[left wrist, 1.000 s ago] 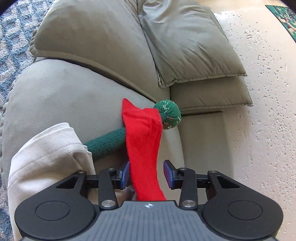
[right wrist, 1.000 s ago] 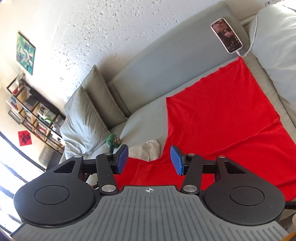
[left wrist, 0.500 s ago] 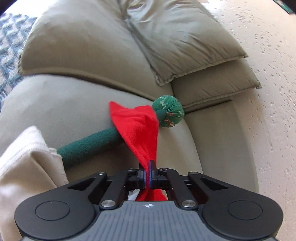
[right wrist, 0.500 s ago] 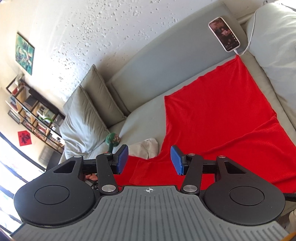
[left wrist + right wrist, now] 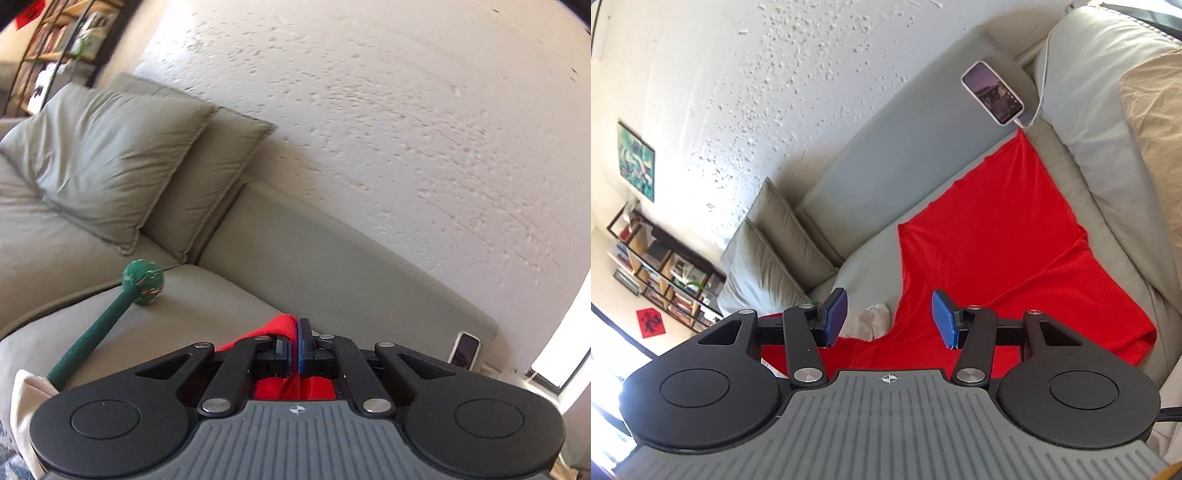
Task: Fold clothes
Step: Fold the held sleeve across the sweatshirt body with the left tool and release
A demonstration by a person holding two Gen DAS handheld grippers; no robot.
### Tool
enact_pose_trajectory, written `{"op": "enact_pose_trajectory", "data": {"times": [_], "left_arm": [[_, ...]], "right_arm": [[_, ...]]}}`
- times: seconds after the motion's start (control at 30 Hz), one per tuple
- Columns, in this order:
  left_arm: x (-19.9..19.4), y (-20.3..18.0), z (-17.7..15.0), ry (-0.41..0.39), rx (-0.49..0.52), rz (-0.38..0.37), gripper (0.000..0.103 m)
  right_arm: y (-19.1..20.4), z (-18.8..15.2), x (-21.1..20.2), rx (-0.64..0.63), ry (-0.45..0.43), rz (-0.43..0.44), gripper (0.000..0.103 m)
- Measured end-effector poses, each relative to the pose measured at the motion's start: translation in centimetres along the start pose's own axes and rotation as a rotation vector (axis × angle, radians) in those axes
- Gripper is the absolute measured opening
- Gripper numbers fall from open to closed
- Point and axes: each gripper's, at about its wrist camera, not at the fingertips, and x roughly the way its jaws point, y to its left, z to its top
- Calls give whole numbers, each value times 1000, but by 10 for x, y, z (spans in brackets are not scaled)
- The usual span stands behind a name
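Observation:
A red garment [image 5: 993,236] lies spread flat over the grey sofa seat [image 5: 871,258] in the right wrist view. My left gripper [image 5: 295,345] is shut on a bunched end of the red garment [image 5: 277,325], lifted above the sofa seat; red cloth hangs under the jaws. My right gripper [image 5: 888,317] hovers open over the near part of the garment, with nothing between its blue pads. A white folded cloth [image 5: 873,321] sits by the garment's left edge.
A green ball-headed stick [image 5: 142,278] lies on the sofa arm. Grey cushions [image 5: 107,162] lean in the corner. A phone [image 5: 993,92] on a white cable rests on the sofa back. A tan blanket [image 5: 1156,122] covers the right cushion. Bookshelf [image 5: 661,273] stands far left.
My left gripper closed on the red cloth end, then rose, rolled and swung to the right with it. My right gripper shifted across the garment, staying open.

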Motion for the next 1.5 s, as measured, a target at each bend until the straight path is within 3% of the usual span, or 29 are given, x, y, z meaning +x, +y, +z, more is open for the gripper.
{"op": "enact_pose_trajectory", "data": {"times": [0.2,0.3,0.47,0.5,0.53,0.67,0.83,0.93,1.0,1.07,1.13,1.23,1.3,1.4,1.5], "left_arm": [[-20,-106,-63,35,258,-108,1],[-24,-150,-112,92,377,-151,1],[-16,-208,-206,229,640,-154,1],[-13,-215,-223,265,691,-145,7],[-7,-221,-242,318,764,-118,21],[-11,-227,-271,433,921,-89,42],[-51,-208,-238,412,847,-133,64],[-61,-188,-216,363,852,-32,66],[-58,-174,-201,363,834,85,66],[-53,-152,-185,412,718,148,66],[-46,-132,-173,449,587,165,66],[-37,-114,-166,487,471,186,65],[-33,-108,-167,504,433,183,64],[-33,-103,-170,524,385,137,65],[-27,-99,-176,542,389,122,65]], "right_arm": [[-30,11,-26,47,-59,-28,54],[-48,12,-36,81,-80,-51,54],[-72,7,-37,114,-51,-92,54],[-75,5,-36,119,-40,-97,54],[-78,4,-35,121,-28,-102,54],[-84,-2,-22,102,69,-131,54],[-77,-9,1,24,143,-162,54],[-59,-15,21,-73,200,-163,54],[-42,-23,41,-162,254,-168,54],[-22,-33,61,-250,296,-169,54],[-4,-42,81,-316,317,-149,51],[13,-55,115,-384,380,-126,36],[15,-63,140,-425,435,-188,33],[-2,-72,157,-451,489,-389,33],[-17,-73,151,-427,529,-448,34]]}}
